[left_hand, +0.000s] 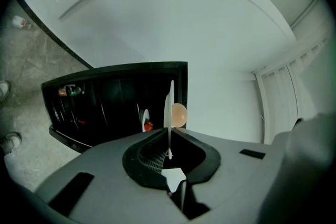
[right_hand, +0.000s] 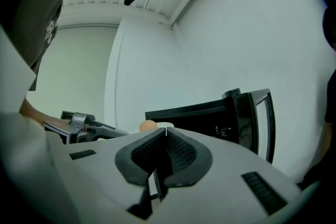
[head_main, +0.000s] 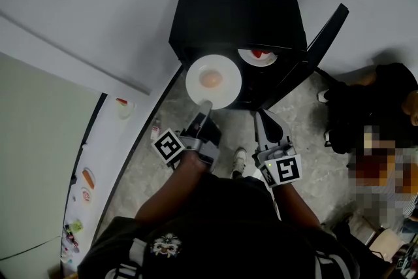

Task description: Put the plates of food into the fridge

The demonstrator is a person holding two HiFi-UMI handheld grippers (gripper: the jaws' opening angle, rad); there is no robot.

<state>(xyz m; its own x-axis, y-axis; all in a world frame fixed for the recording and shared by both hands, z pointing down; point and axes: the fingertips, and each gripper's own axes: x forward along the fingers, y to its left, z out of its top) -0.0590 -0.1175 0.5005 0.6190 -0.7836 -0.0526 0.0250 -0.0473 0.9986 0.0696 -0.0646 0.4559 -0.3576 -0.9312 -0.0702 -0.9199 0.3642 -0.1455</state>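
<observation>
Loading step: the left gripper (head_main: 204, 109) clamps the rim of a plate (head_main: 226, 70) carrying a pale round food, held just ahead of it at the open fridge (head_main: 238, 10). The right gripper (head_main: 263, 119) is closed on nothing. The next move calls for sliding the plate in level, beside the red-topped plate (head_main: 258, 57).

- Person is wearing a black top (head_main: 215, 219), white emblem (head_main: 166, 244) showing on it.
- grey left gripper (head_main: 205, 106) and right gripper (head_main: 259, 117) are each carrying a black-and-white marker cube (head_main: 168, 146).

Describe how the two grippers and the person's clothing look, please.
Both the left gripper and right gripper have grey bodies with black ribbed pads, and each carries a cube with black-and-white square markers. The person wears a dark top with a white print.
</observation>
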